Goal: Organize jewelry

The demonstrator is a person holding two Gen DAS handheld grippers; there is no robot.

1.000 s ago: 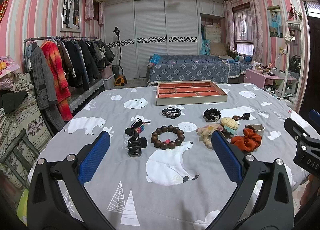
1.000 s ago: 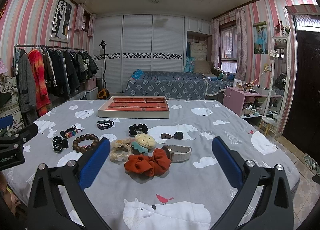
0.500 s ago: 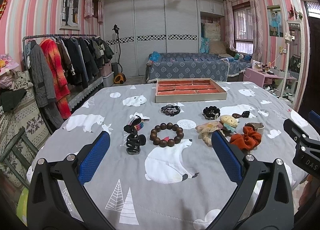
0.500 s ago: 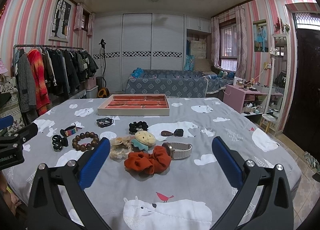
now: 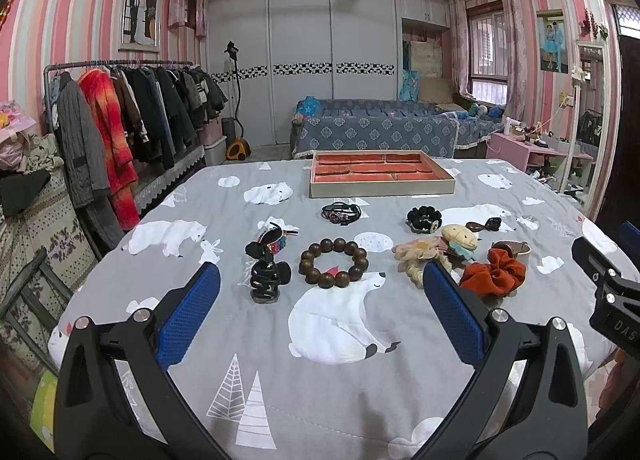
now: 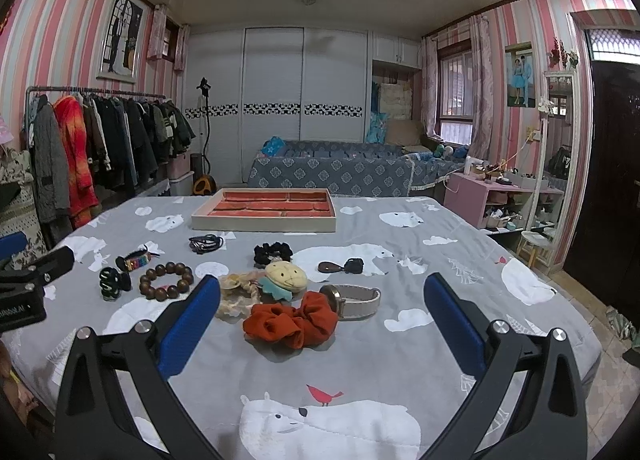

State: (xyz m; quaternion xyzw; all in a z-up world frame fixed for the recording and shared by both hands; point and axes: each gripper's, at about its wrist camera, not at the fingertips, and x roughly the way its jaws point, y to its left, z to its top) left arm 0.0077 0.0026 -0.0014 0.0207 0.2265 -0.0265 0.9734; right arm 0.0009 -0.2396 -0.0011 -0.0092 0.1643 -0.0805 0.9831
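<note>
You hold both grippers above table, nothing picked yet. Left gripper [image 5: 320, 300] fingers wide apart, empty; right gripper [image 6: 322, 302] same. Bead bracelet [image 5: 333, 263] mid-frame, scrunchie [image 6: 291, 320] centre, tray [image 5: 382, 178] upper centre, seemingly empty. Next: pick item, descend, close, carry to tray.

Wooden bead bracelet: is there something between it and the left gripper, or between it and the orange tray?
Nothing visible blocks the open left gripper from the wooden bead bracelet; only bare cloth lies between. Toward the tray, a dark cord bracelet lies on the table roughly in line, low and flat, so lifting over it looks easy.
</note>
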